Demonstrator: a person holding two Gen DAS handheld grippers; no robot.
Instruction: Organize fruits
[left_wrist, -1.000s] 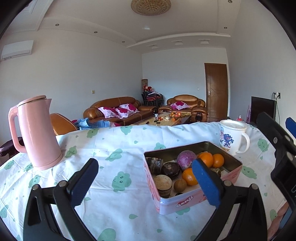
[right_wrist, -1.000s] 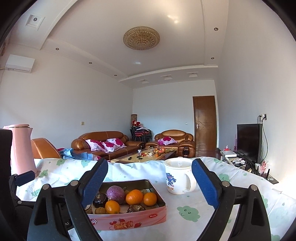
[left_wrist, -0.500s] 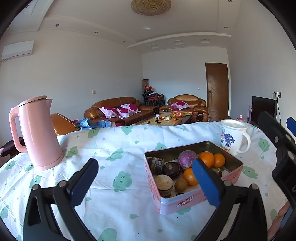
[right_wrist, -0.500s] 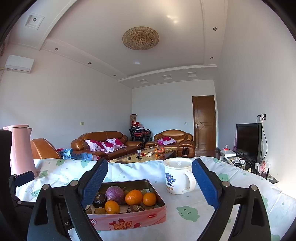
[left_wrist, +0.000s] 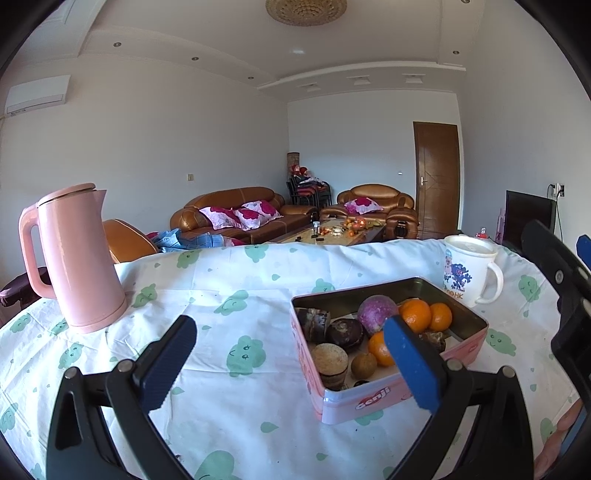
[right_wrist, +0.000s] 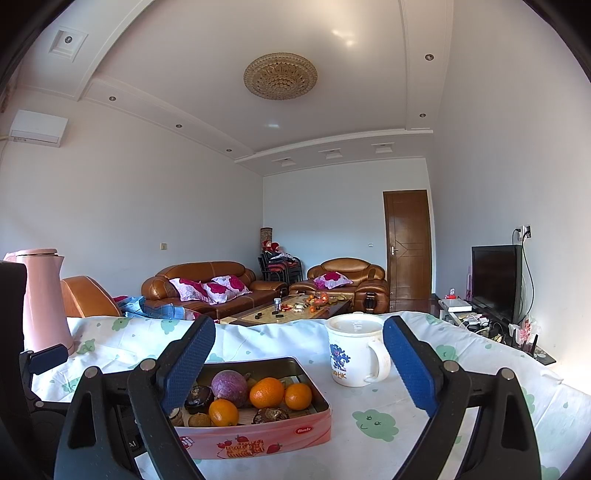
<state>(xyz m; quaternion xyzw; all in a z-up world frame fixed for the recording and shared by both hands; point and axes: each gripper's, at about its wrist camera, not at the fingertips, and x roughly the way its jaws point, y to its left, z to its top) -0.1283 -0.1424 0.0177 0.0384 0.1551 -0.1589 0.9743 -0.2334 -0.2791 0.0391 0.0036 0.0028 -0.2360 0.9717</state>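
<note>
- Two hand-held grippers face one pink tin of fruit; neither touches it.
- Left hand-held gripper: jaws spread wide, nothing between the pads. The tin lies ahead and toward its right finger, which overlaps the tin's near right part in that view.
- Right hand-held gripper: jaws spread wide, empty. The tin lies low and toward its left finger, so the tin sits between the two tools, with neither plainly nearer.
- Tin's long axis: in the left wrist view it runs away from the camera toward the white mug; in the right wrist view it shows its long side.
- Contents: three oranges, a purple round fruit, small brown fruits and dark pieces I cannot identify, packed close.
- Judgement: any pick needs a downward reach into the tin, since the fruits sit below its rim.
- Surface: white cloth with green motifs; a pink kettle stands well left of the tin, the mug just behind its far corner.
- Room beyond the tin: brown sofas, low table, door, television.
</note>
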